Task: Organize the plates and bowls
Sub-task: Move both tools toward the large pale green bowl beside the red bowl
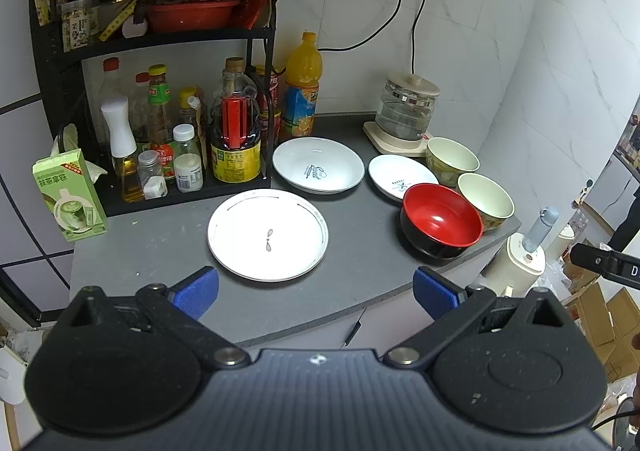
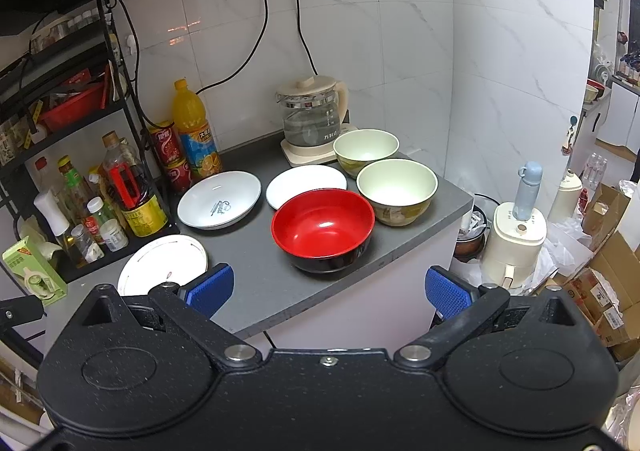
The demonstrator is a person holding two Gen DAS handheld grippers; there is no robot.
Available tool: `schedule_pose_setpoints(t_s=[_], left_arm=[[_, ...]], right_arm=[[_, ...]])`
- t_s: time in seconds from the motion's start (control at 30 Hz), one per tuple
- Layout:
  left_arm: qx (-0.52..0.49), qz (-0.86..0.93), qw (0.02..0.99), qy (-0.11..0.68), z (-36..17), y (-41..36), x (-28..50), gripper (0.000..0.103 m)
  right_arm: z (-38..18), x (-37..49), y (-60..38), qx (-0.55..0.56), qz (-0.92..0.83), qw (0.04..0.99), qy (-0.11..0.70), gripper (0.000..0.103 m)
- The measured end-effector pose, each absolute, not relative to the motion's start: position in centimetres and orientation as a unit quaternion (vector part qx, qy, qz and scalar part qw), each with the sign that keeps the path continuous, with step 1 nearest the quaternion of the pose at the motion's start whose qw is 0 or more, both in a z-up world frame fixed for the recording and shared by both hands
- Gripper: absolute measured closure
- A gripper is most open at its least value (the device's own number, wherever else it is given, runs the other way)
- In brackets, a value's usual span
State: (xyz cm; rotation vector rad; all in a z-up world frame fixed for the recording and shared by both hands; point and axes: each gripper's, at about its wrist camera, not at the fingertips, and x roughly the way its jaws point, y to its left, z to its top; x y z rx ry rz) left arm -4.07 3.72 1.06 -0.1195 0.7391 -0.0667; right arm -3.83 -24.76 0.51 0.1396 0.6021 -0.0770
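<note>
**Both grippers hanging open, nothing lifted yet**

Your left gripper (image 1: 316,291) is hovering at the near edge of the counter (image 1: 160,247) with its blue pads spread wide and nothing between them. Your right gripper (image 2: 328,289) is doing the same over the counter's right corner, jaws apart and empty.

Straight ahead of the left gripper, the flat plate (image 1: 268,235) is lying closest, just beyond the pads and slightly left of their centre line. Ahead of the right gripper, the red bowl (image 2: 323,229) is sitting nearest, almost centred between the pads. That split is what the coming move is turning on: the left hand is nearer the plates, the right hand is nearer the bowls.

Further back, the deep plate (image 1: 318,165) and the small plate (image 1: 400,175) are resting side by side, the red bowl overlapping the small plate's near rim in both views. Two pale bowls (image 2: 396,185) (image 2: 366,151) are standing behind and to the right of the red one, close together, the far one just beside the kettle (image 2: 312,117).

Nothing looks stacked yet, so the sorting is judged to be at its start.
</note>
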Motion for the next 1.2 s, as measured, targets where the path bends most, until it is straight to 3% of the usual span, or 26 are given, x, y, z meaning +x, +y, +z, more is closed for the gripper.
schedule_pose_setpoints(t_s=[0.6, 1.2], left_arm=[[-0.048, -0.042, 0.926, 0.373, 0.7, 1.9, -0.3, 0.001], [-0.055, -0.028, 0.918, 0.391, -0.1, -5.1, 10.0, 0.001]], right_arm=[[0.1, -0.8, -26.3, 0.088, -0.039, 0.948, 0.303, 0.0], [-1.1, 10.2, -33.0, 0.088, -0.014, 0.944, 0.318, 0.0]])
